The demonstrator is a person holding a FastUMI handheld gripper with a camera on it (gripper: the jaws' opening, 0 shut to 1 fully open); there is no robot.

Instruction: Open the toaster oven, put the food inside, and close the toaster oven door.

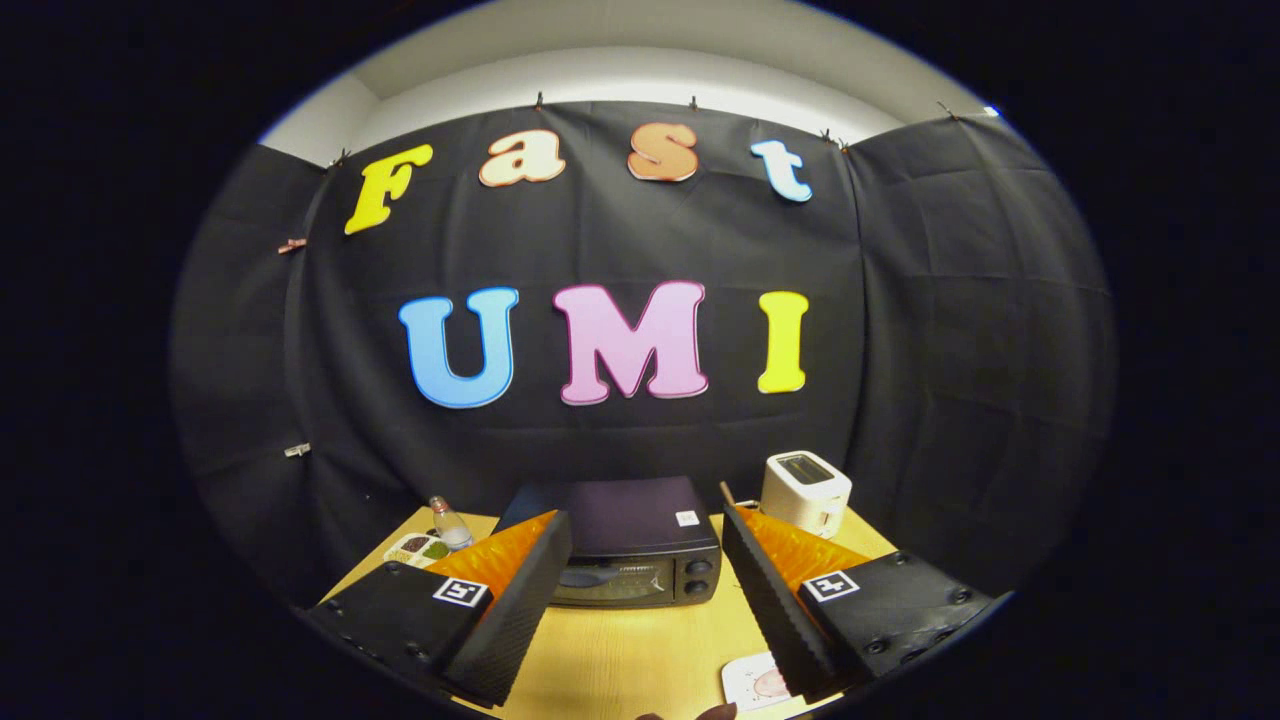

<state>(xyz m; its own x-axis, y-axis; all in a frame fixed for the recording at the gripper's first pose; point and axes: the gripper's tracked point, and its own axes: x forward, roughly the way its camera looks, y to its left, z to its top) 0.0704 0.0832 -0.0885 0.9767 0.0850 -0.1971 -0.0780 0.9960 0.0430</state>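
Booth: black cloth hangs as the wall behind a pale wooden table (pixel 620 660), with a strip of light wall above the cloth.
Gripper (pixel 640 570): held above the near part of the table, jaws spread wide, nothing between them but bare tabletop.
Card (pixel 752 682): a small white piece with a pinkish picture (too small to make out) lies on the table just beside the right finger (pixel 775 600).
Toaster oven (pixel 630 545): dark, door shut, two knobs on its right side; it stands just ahead of the jaws, centred in the gap.
Tray (pixel 418 547): a divided dish of small foods, beyond the left finger (pixel 515 610).
Bottle (pixel 450 523): small and clear, upright, just beside the tray.
Toaster (pixel 806 492): white, beyond the right finger, near the cloth.
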